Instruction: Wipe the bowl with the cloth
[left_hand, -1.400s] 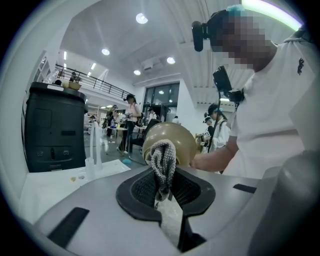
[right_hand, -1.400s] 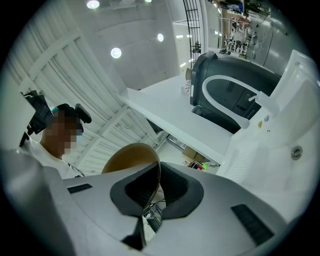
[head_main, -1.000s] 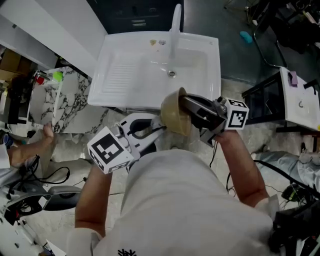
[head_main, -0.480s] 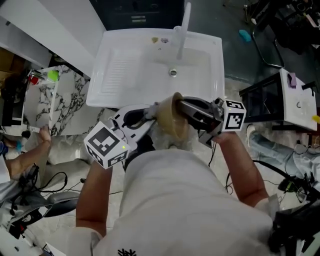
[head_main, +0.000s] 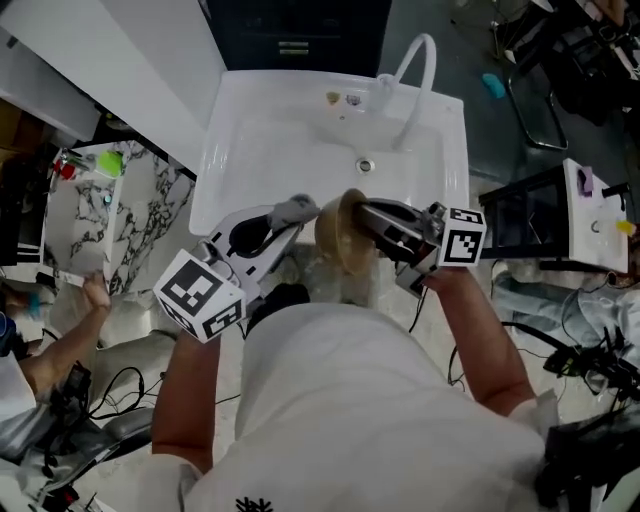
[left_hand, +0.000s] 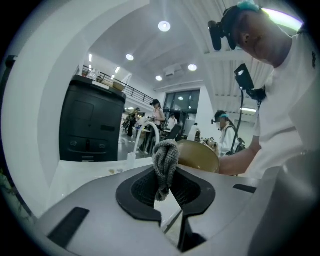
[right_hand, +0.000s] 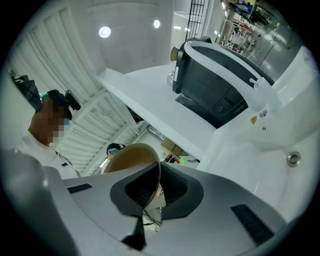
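— So, what's the room like?
— A white sink (head_main: 270, 140) fills the upper middle of the head view, with its faucet (head_main: 415, 65) at the top right. A dark floor lies beyond, a marbled slab (head_main: 130, 215) at left, a black stand (head_main: 520, 215) at right and cables (head_main: 100, 385) at lower left.
— Where's the bowl?
— The bowl (head_main: 338, 232) is mid-frame, on edge before the sink's near rim. The right hand-held gripper (head_main: 368, 214) is clamped on its rim, jaws nearly together. The left hand-held gripper (head_main: 283, 222) pinches the grey cloth (head_main: 293, 211), just beside the bowl's left side.
— Anything in the way?
— The holder's torso fills the lower frame. Another person's hand (head_main: 95, 292) shows at the left edge.
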